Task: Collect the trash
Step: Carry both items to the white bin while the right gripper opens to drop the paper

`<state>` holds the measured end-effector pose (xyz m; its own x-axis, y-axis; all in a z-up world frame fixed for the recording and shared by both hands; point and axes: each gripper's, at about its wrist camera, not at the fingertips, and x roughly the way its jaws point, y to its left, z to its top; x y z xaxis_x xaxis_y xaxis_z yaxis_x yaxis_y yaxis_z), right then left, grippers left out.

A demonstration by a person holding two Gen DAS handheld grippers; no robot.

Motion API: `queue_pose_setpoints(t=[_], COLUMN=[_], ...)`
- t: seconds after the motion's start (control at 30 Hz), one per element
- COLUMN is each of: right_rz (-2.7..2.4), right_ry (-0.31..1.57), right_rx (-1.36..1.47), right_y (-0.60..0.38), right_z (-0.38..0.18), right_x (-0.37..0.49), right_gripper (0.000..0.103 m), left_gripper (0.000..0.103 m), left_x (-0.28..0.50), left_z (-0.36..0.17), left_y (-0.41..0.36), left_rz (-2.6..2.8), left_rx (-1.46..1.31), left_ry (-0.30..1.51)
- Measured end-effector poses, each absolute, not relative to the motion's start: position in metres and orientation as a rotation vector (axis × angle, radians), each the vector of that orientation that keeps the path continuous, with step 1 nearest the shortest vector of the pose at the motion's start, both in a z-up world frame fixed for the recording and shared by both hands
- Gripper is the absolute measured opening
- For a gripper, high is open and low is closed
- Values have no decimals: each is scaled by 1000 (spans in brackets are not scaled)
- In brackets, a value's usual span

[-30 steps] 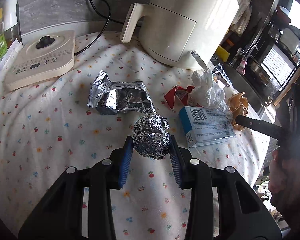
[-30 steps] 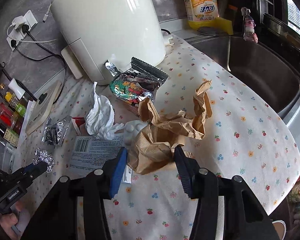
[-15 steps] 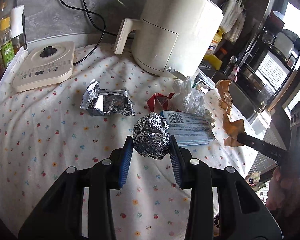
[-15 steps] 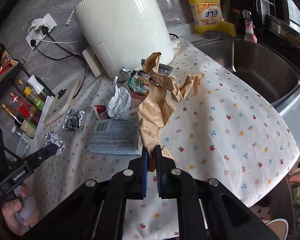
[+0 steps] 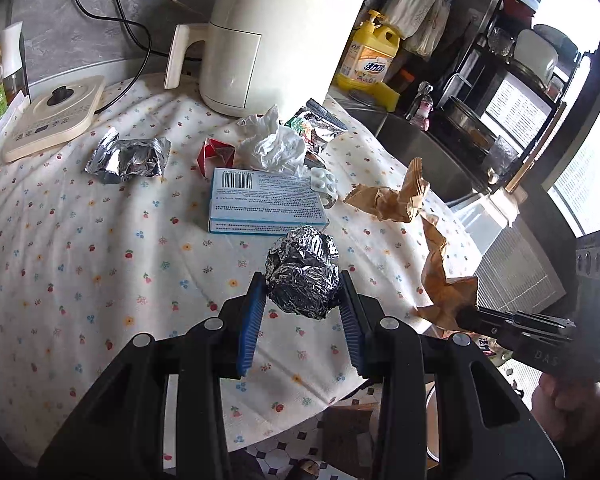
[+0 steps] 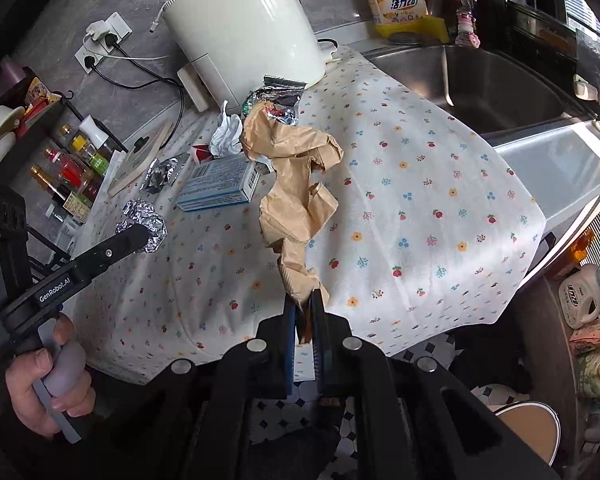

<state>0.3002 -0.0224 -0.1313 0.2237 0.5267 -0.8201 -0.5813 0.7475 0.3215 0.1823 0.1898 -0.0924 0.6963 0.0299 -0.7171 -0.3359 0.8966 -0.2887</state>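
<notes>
Both claws are loaded and lifted off the surface [image 5: 100,264], so the step in hand looks like carrying two pieces of trash away to a bin. No bin can be named for certain; a round pale rim at the lower right of the right wrist view may be one, but it is too cut off to tell. To do the carry well, keep both grips firm and steady and move the loads out past the cloth edge at the bottom of the frame without brushing the trash that lies on the cloth.

The left claw [image 5: 303,312] is part open with its blue pads pressed on either side of a foil ball [image 5: 302,276], which sits between them in the lower middle of the left wrist view. The ball is crumpled silver foil, tightly wadded, roughly round and shiny, and it should hold its shape under the squeeze.

The right claw [image 6: 306,312] has just closed and is nearly shut, pinching the lower end of a brown paper bag [image 6: 296,184]. The bag is crushed and twisted into a long strip that stands away from the claw toward the middle of the frame. Held by one thin end only, it could slip or tear, so jerks are best avoided.

On the cloth remain a blue and white box [image 5: 266,200], a white tissue [image 5: 270,146], a flattened foil wrapper [image 5: 130,158], a small red carton [image 5: 218,154] and a printed snack bag [image 6: 274,98] by the white appliance [image 5: 278,32]
</notes>
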Motion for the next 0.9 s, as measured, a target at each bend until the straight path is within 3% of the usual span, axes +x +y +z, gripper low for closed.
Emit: queue_pose_setpoints(t=[0.37,0.9], right_rz=[764,441], right_ry=[1095,1107], right_rx=[-4,114], right_y=[-68,-226], right_z=[-131,-148], right_x=[283,259], right_gripper=[8,8], left_gripper=[37,37], left_x=[164,216], left_z=[-92,-105], left_y=[150,25], left_rz=[223,-47], left_rx=[-393,-258], left_ry=[812,895])
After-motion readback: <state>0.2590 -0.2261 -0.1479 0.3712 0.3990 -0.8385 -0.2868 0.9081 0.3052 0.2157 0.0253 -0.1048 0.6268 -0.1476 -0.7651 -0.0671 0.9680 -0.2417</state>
